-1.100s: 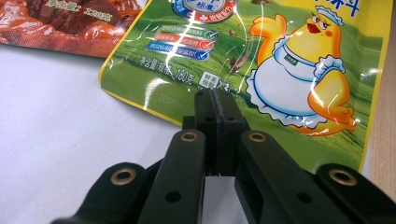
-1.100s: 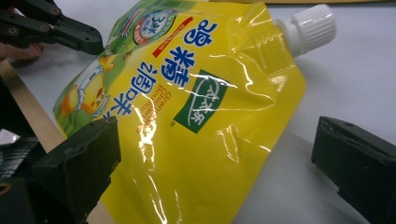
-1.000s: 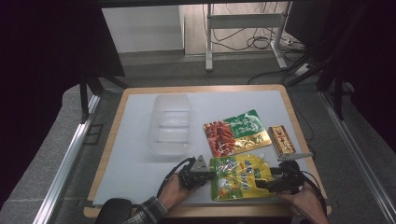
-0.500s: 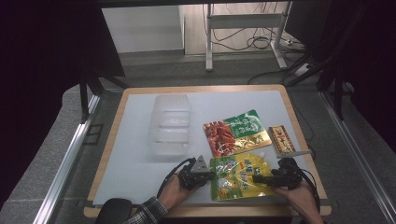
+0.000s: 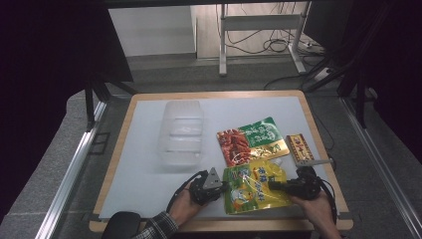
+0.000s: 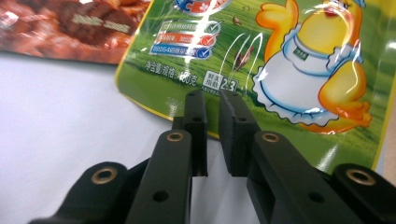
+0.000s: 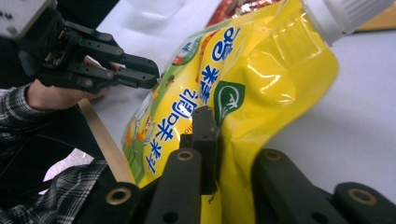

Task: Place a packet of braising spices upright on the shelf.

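Partly hidden: the far jaw of the right gripper (image 7: 219,135), behind the edge of the yellow-green spouted pouch (image 5: 255,186) it has just closed on. Left gripper (image 6: 212,100): jaws nearly together, just easing apart, tips at the pouch's other edge; whether they pinch it cannot be told. Pouch: glossy, cartoon chicken, blue lettering, white screw cap. Beyond it lie a red-green snack bag (image 5: 251,139) and a small red packet (image 5: 299,147); a clear plastic container (image 5: 181,132) stands to its far left. White mat (image 5: 139,164), wood-rimmed table, grey floor, cables behind.
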Demonstrator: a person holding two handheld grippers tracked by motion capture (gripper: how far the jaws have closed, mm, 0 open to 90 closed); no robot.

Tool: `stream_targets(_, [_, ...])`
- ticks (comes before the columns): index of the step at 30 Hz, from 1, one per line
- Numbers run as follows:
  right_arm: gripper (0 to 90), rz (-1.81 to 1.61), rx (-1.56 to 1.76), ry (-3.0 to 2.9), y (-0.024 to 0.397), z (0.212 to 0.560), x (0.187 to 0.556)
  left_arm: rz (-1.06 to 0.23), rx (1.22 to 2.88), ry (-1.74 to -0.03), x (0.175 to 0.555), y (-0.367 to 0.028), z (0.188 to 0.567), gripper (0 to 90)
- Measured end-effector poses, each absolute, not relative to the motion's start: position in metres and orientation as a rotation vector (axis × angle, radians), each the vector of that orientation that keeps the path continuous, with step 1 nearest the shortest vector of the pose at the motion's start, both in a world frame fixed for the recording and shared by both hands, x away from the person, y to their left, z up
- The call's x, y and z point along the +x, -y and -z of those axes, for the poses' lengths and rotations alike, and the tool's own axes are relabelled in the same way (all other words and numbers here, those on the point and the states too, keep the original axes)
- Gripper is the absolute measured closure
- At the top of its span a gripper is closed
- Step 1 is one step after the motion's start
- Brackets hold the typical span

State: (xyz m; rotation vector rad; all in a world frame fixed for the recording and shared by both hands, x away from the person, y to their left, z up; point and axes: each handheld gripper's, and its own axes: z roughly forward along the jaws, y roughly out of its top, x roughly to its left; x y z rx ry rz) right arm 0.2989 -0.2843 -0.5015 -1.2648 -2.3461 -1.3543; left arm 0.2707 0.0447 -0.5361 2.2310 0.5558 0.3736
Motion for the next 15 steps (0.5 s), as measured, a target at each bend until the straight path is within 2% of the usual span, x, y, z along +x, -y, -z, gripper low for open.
stream_targets(5, [86.7, 1.366, -1.259, 2.336, 0.283, 0.497, 0.3, -0.418, 2.209, -0.532, 0.261, -0.051, 0.527, 70.6])
stream_targets(12, [87.0, 1.362, -1.242, 2.357, 0.279, 0.486, 0.301, -0.431, 2.18, -0.549, 0.261, -0.063, 0.523, 48.1])
stream_targets(13, [87.0, 1.362, -1.242, 2.357, 0.279, 0.486, 0.301, -0.426, 2.17, -0.554, 0.261, -0.065, 0.523, 48.1])
stream_targets(14, [86.7, 1.357, -1.229, 2.358, 0.278, 0.483, 0.302, -0.427, 2.152, -0.564, 0.261, -0.067, 0.522, 39.9])
stream_targets(15, [86.7, 1.357, -1.229, 2.358, 0.278, 0.483, 0.302, -0.427, 2.152, -0.564, 0.261, -0.067, 0.522, 37.4])
